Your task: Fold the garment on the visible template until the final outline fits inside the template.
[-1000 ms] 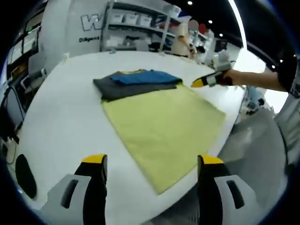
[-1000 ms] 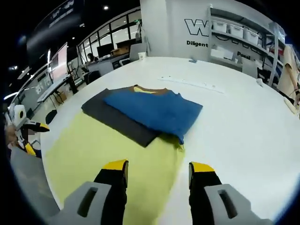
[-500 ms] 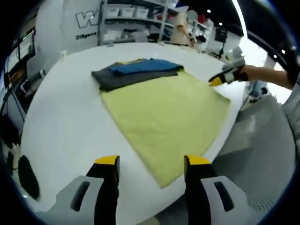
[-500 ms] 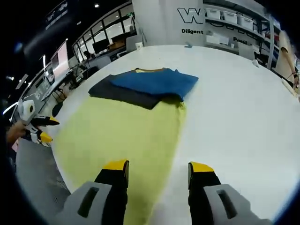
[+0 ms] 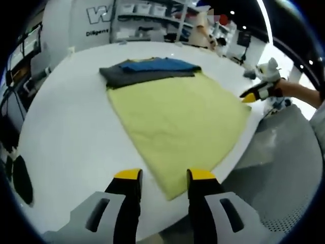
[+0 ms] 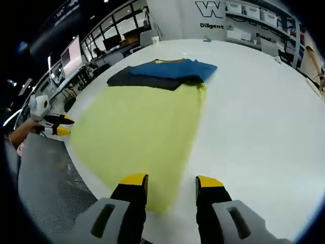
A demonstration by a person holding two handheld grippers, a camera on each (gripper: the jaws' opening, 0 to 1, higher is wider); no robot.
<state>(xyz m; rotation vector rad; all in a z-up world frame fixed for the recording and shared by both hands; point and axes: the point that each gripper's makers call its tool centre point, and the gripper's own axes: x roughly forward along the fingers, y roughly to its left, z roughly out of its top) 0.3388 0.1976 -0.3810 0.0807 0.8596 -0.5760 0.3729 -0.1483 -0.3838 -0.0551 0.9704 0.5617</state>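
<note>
Folded blue garment on dark template, far end of yellow cloth | white desk | left gripper, right gripper: jaws spread, empty, at cloth's near corners, seemingly ready to pinch.

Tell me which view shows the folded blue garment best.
The right gripper view: the blue garment lies on the dark template, its outline clear. In the left gripper view the blue garment appears smaller and flatter, beyond the yellow cloth.

Ahead of the jaws lie one yellow-green template, one blue garment and one dark grey garment.
</note>
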